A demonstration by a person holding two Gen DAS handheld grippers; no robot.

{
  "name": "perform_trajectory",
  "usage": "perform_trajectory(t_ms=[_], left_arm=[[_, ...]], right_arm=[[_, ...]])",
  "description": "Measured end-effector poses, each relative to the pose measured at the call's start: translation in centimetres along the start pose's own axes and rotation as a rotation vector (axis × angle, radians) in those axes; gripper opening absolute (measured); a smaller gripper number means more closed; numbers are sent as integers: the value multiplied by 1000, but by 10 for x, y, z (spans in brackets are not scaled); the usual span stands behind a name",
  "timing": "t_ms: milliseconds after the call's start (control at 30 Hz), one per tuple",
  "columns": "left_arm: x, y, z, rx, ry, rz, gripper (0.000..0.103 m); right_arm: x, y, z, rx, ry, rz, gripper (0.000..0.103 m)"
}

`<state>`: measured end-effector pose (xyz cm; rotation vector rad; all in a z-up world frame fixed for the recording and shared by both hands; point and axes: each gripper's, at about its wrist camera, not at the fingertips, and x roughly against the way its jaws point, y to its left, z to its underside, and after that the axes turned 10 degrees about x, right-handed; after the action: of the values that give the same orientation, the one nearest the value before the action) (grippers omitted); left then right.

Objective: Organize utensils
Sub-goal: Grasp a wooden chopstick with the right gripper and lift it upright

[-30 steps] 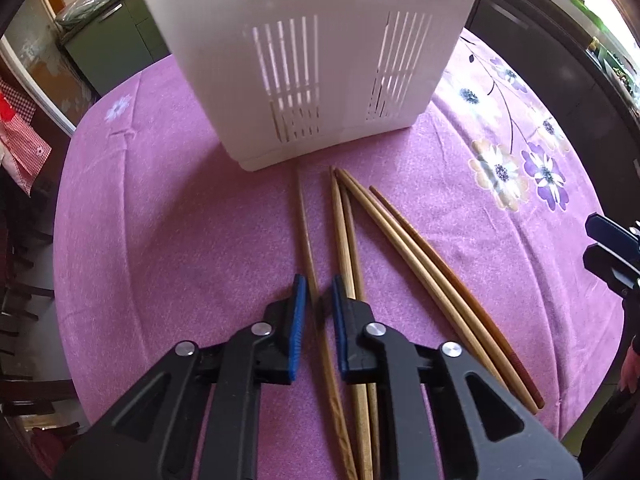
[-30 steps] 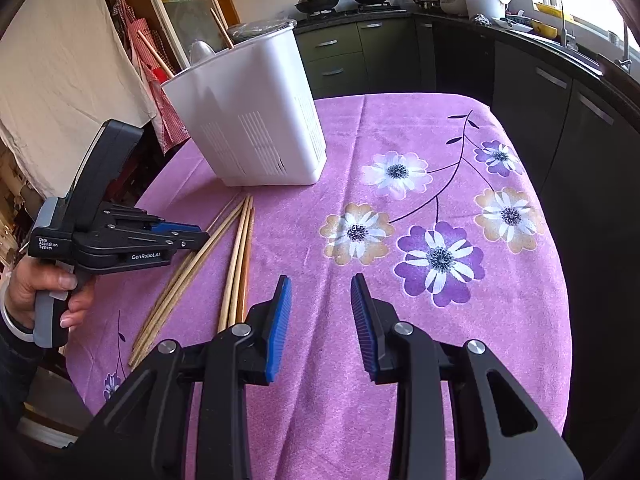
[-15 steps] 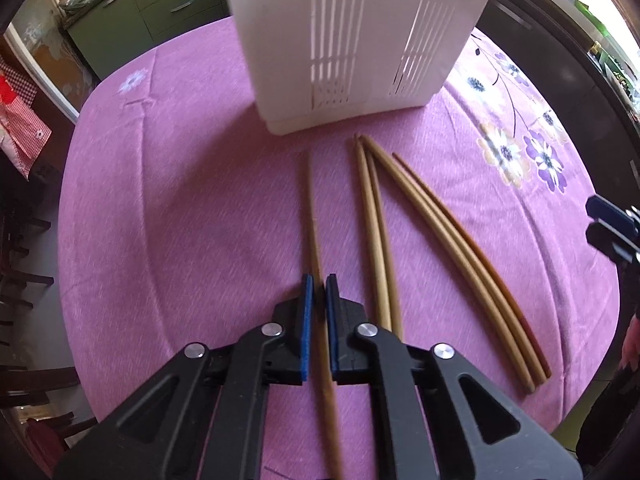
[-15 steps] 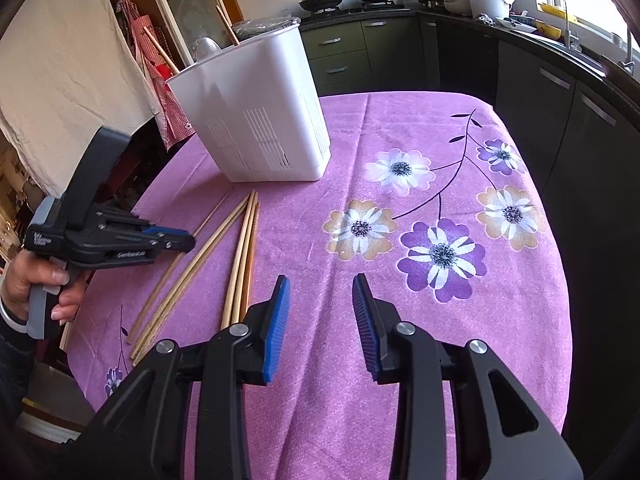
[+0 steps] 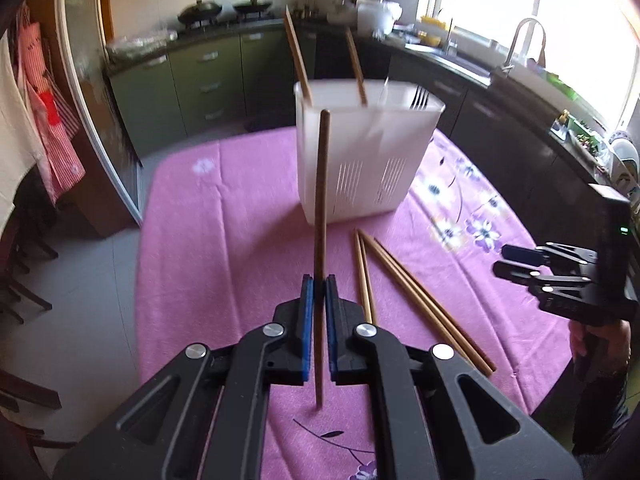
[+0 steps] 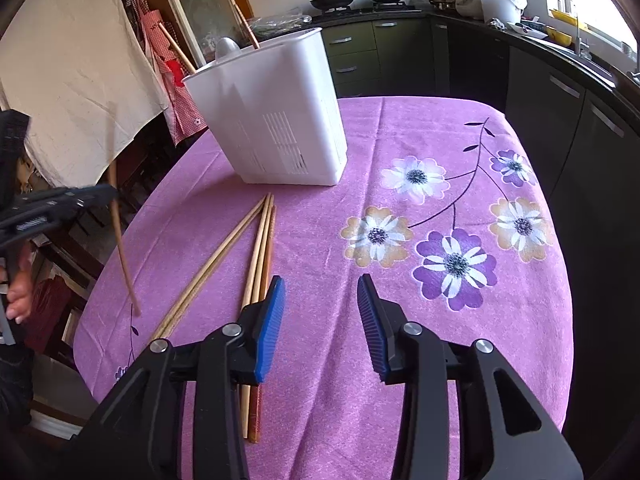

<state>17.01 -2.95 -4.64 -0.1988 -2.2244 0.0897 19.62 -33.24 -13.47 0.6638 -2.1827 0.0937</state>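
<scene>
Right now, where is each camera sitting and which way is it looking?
Left wrist view: sits on the left gripper, looking forward and down at the white utensil holder. Its jaws are shut on a dark chopstick lifted off the purple tablecloth. The right gripper shows at the edge.
Right wrist view: sits on the right gripper, looking down across the flowered cloth. Its jaws are opening with nothing between them. The person's hand shows at the edge.
Both views share the holder, the cloth and the loose chopsticks.
</scene>
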Motion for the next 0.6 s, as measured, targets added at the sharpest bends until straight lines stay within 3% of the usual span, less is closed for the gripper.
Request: perform_trajectory(t_ms=[100, 233, 433, 600], left_arm=[[31, 9, 9, -17, -60, -5, 6], [50, 9, 21, -39, -83, -10, 6], [47, 10, 29, -49, -74, -2, 6], [47, 9, 33, -56, -68, 12, 6]], right_arm=[[-10, 4, -6, 25, 39, -41, 38], [-36, 7, -19, 38, 119, -105, 36], [-67, 23, -38, 101, 210, -132, 19], [-85, 34, -50, 149, 273, -116, 19]])
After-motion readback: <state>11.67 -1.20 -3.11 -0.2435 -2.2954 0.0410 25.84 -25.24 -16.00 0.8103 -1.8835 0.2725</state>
